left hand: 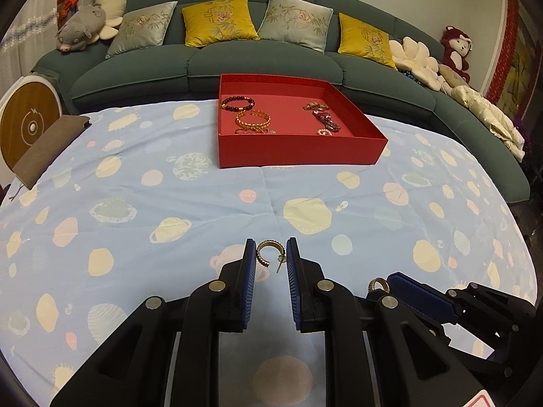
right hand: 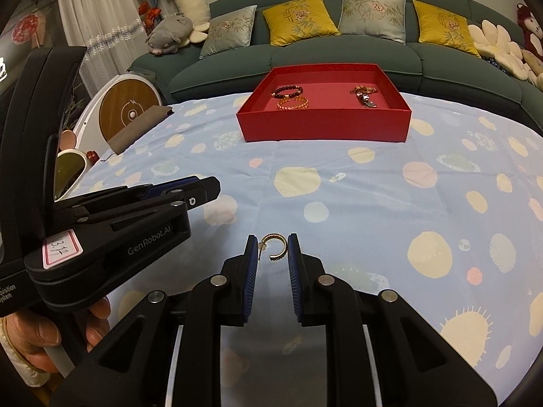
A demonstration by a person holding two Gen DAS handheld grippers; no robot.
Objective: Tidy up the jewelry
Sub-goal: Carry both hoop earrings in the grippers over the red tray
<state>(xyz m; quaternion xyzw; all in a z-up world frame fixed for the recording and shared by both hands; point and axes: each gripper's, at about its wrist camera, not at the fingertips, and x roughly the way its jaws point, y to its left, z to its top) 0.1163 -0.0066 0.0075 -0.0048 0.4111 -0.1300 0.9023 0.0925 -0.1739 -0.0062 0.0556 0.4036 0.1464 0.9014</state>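
A gold hoop earring (left hand: 266,254) sits between the fingertips of my left gripper (left hand: 270,254), touching both blue pads just above the cloth. A second gold hoop earring (right hand: 275,247) sits the same way between the pads of my right gripper (right hand: 273,248). The right gripper also shows in the left wrist view (left hand: 400,286) with its earring (left hand: 377,284) at its tip. The left gripper shows at the left of the right wrist view (right hand: 203,191). A red open box (left hand: 292,156) at the far middle holds several bracelets (left hand: 253,120) and other pieces (left hand: 324,118).
The table has a light blue planet-print cloth (left hand: 152,203). A brown pouch (left hand: 51,146) and a round wooden-faced device (left hand: 29,125) lie at the far left edge. A green sofa (left hand: 203,64) with cushions stands behind the table.
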